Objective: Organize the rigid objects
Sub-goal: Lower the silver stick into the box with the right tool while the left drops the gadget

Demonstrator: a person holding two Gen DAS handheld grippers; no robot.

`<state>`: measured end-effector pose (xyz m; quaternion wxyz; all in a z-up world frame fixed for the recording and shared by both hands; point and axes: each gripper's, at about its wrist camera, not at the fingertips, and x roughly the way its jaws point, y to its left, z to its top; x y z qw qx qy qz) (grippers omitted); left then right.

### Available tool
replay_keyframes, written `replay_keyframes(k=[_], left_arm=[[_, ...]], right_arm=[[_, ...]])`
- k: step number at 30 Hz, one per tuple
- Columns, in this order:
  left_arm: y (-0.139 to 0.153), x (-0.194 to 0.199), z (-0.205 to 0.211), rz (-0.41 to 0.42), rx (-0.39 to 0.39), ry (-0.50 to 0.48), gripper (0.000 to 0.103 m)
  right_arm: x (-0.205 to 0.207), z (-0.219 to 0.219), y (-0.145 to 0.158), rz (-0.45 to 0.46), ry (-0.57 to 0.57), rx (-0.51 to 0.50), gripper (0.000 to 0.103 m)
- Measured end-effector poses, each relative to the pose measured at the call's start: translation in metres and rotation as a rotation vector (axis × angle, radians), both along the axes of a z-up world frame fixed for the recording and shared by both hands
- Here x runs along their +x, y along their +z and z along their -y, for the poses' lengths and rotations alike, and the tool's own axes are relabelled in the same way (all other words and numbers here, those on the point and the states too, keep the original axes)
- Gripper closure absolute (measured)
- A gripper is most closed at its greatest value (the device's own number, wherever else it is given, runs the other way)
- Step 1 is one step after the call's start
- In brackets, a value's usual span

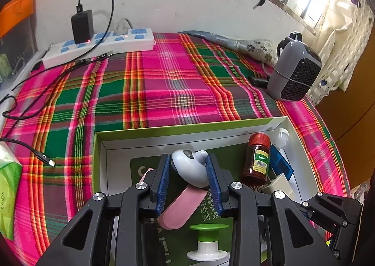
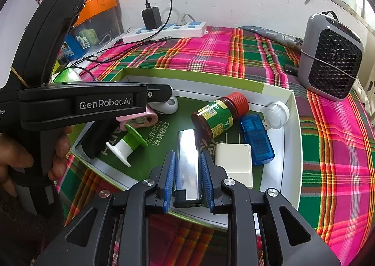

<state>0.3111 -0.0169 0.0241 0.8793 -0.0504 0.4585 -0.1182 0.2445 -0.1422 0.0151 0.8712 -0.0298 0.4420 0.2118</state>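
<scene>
Both grippers worked over the box [image 2: 289,111]: the left gripper [image 1: 188,167] clamped a grey gadget [image 1: 189,170], while the right gripper [image 2: 187,167] straddled a silver bar [image 2: 187,160] lying lengthwise between its pads.

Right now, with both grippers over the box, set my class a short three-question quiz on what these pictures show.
1. True or false: the brown bottle with the red cap stands upright in the box.
2. Which object sits between the fingers of the right gripper? A) the white plug B) the shiny metal bar C) the green spool
3. Fill in: the left gripper is closed on a grey and white ______.

Key:
1. False. In the right wrist view it lies tilted on its side.
2. B, the metal bar. The white plug and green spool lie beside it.
3. Gadget: a small rounded one, above a pink case.
</scene>
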Motion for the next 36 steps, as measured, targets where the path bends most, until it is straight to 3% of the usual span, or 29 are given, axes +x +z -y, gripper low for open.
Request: replay_keyframes(k=[18, 33, 36], left_arm=[[0.01, -0.017, 0.001, 0.016, 0.016, 0.003, 0.072], [0.036, -0.066, 0.003, 0.099, 0.063, 0.026, 0.072], [0.04, -0.078, 0.004, 0.121, 0.074, 0.031, 0.072]], right_arm=[[-0.002, 0.005, 0.003, -0.002, -0.037, 0.004, 0.079], [-0.028, 0.012, 0.019, 0.055, -0.08, -0.002, 0.078], [-0.034, 0.014, 0.023, 0.066, -0.092, 0.0, 0.071]])
